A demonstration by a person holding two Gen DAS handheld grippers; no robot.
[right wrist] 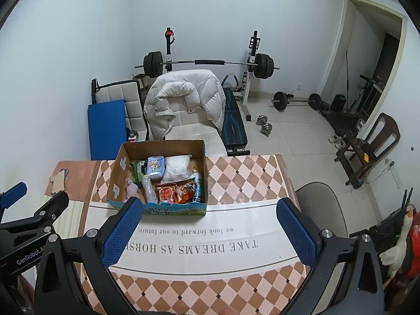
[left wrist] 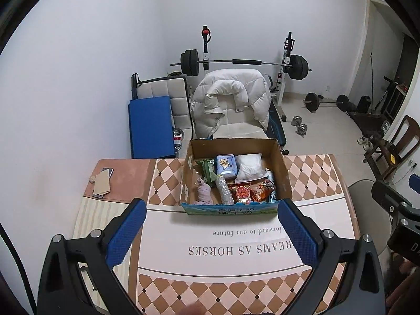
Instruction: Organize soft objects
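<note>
An open cardboard box (left wrist: 283, 168) (right wrist: 118, 168) stands on the checkered table. Inside lie a white soft bag (left wrist: 249, 166) (right wrist: 177, 168), a blue tissue pack (left wrist: 226, 166) (right wrist: 155, 166), a green packet (left wrist: 208, 169), a pink soft toy (left wrist: 203, 193) (right wrist: 131, 187), a clear plastic bottle (left wrist: 224, 190) (right wrist: 149, 190) and red and orange snack packets (left wrist: 250, 191) (right wrist: 174, 191). My left gripper (left wrist: 211, 232) is open and empty, held above the table in front of the box. My right gripper (right wrist: 210, 232) is open and empty, in front and to the right of the box.
A phone and cardboard scraps (left wrist: 102, 181) lie at the table's far left. A chair with a white puffer jacket (left wrist: 231, 99) stands behind the table. A grey chair (right wrist: 320, 207) is at the table's right side. Gym weights (left wrist: 244, 63) stand by the wall.
</note>
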